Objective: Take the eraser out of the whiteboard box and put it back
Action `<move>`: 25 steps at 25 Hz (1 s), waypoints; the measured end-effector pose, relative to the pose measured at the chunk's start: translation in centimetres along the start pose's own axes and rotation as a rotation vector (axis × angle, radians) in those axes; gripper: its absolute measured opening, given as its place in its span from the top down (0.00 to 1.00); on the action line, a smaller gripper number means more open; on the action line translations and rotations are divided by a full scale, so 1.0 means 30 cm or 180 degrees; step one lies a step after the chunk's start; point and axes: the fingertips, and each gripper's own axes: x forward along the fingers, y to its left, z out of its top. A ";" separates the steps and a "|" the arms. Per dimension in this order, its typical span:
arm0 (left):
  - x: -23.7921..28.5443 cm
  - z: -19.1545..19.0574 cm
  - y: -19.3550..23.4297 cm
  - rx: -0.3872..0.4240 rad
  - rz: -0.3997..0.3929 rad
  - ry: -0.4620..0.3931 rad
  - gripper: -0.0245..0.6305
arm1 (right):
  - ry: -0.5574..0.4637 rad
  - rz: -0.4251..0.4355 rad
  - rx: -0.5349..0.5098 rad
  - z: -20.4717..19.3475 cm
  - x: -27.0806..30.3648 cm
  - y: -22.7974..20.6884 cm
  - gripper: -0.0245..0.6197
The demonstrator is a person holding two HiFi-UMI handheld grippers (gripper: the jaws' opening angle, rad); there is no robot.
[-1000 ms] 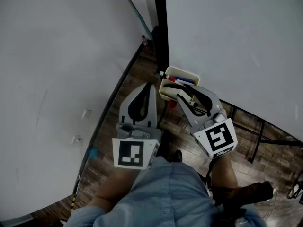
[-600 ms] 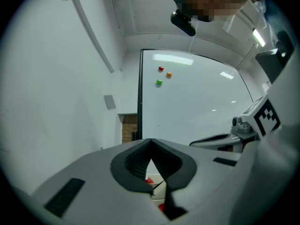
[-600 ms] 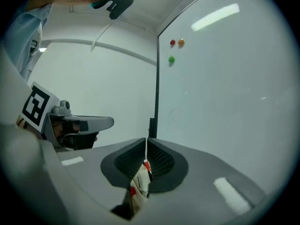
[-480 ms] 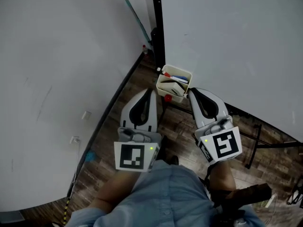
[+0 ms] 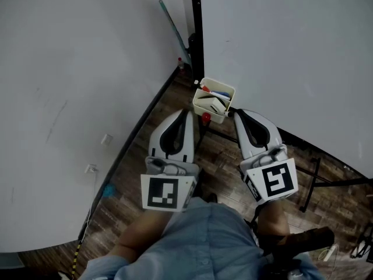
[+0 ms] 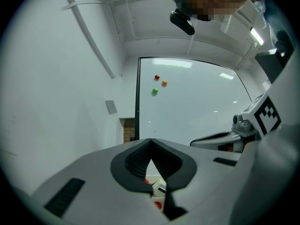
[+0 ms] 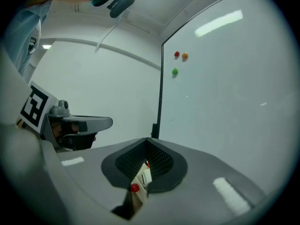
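Eraser (image 5: 211,105), a pale block with a dark edge, lies inside the cream whiteboard box (image 5: 228,92) beside red and blue markers (image 5: 218,94). The box sits at the foot of the whiteboard (image 5: 291,51), next to its black frame post (image 5: 196,34), with a red knob (image 5: 205,117) just below it. The left gripper (image 5: 186,112) and right gripper (image 5: 239,114) point at the box from nearby without touching it, side by side above the wooden floor (image 5: 221,153). Each has its jaws pressed together on nothing.
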 end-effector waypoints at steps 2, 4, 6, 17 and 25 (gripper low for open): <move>-0.003 0.007 -0.001 0.0021 0.0002 -0.0010 0.96 | -0.0016 0.0011 -0.0017 0.008 -0.002 0.003 0.96; -0.006 0.012 -0.002 0.0034 0.0005 -0.0015 0.96 | -0.0032 0.0018 -0.0016 0.015 -0.003 0.005 0.96; -0.007 0.017 -0.001 0.0033 0.0012 -0.0018 0.96 | -0.0042 0.0027 -0.0012 0.020 -0.003 0.007 0.96; 0.002 0.017 0.005 0.0045 0.0000 -0.0017 0.96 | -0.0050 0.0052 0.0003 0.020 0.012 0.009 0.96; -0.002 0.021 0.009 0.0040 0.0006 -0.0026 0.96 | -0.0057 0.0055 0.0013 0.022 0.013 0.015 0.96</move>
